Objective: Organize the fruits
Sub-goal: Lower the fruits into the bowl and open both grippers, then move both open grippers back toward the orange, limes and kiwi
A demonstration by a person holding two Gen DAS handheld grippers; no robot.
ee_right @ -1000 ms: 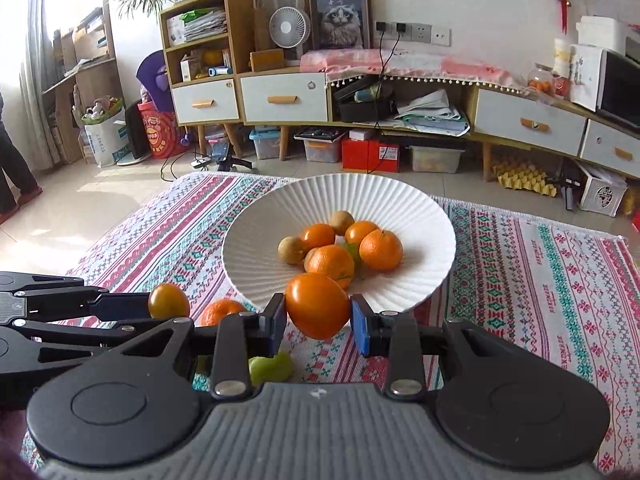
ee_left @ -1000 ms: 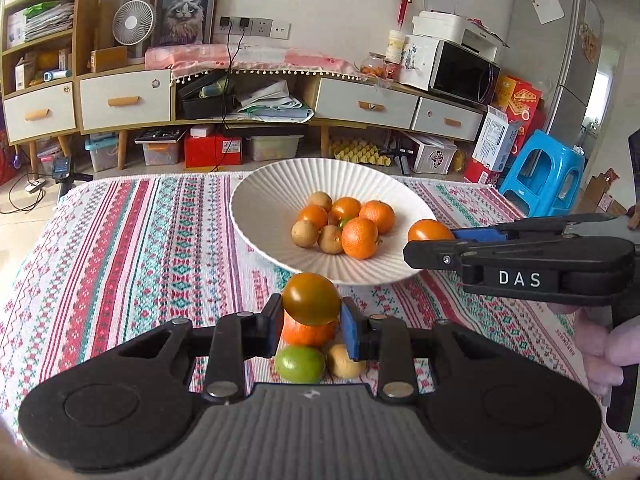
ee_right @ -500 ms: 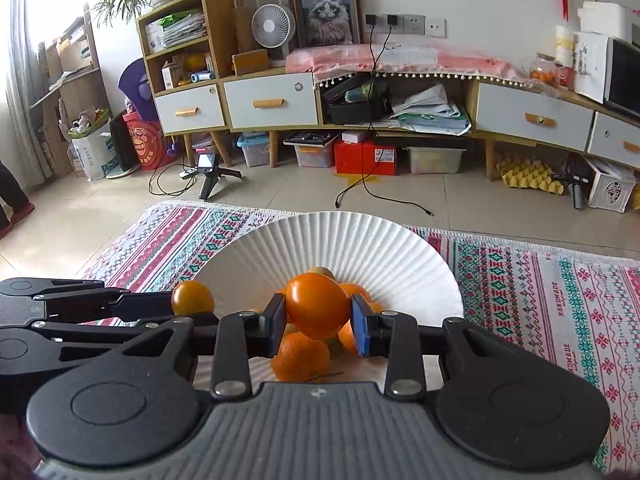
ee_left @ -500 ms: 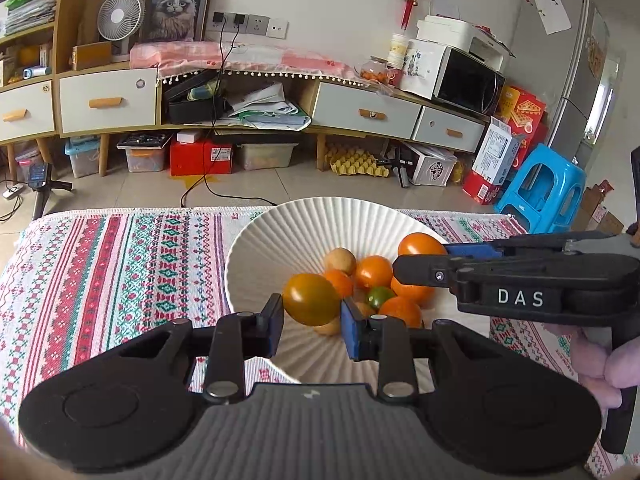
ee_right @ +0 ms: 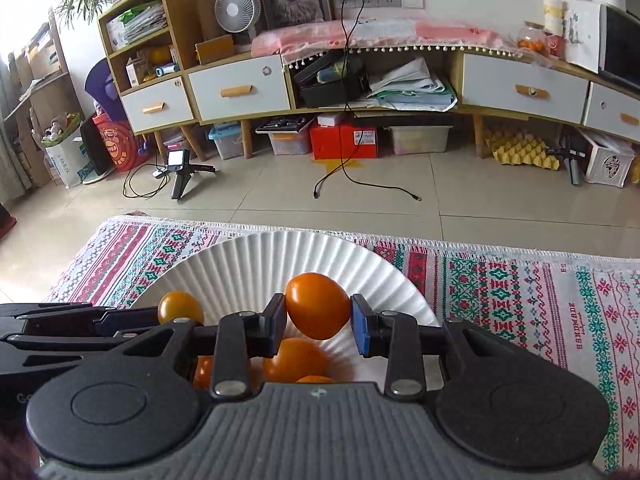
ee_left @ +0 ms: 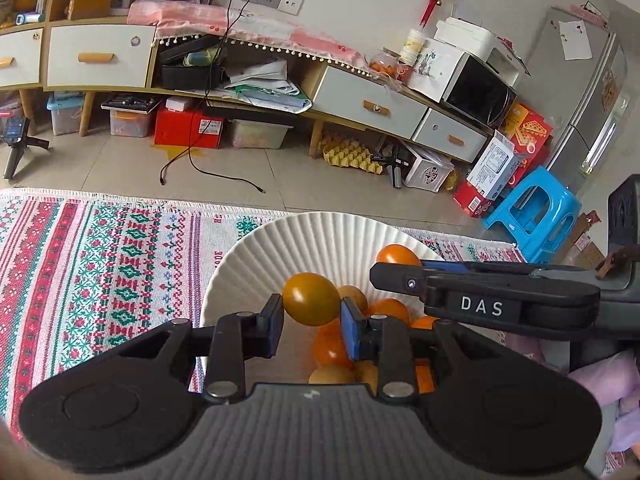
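You've got an amber fruit (ee_left: 311,299) pinched in the left gripper (ee_left: 312,322) and an orange fruit (ee_right: 318,306) in the right gripper (ee_right: 319,326) (both over the white bowl (ee_right: 248,268), low centre of frame), so lower gently before letting go.

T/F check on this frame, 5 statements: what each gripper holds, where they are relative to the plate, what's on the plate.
1. The left gripper is shut on a yellow-orange fruit. True.
2. The right gripper is empty. False: its fingers clamp an orange fruit.
3. Both held fruits hang over the white ribbed plate. True.
4. The plate has nothing on it. False: several orange fruits already lie in it.
5. The plate sits on a bare wooden table. False: it rests on a patterned red-and-green cloth.
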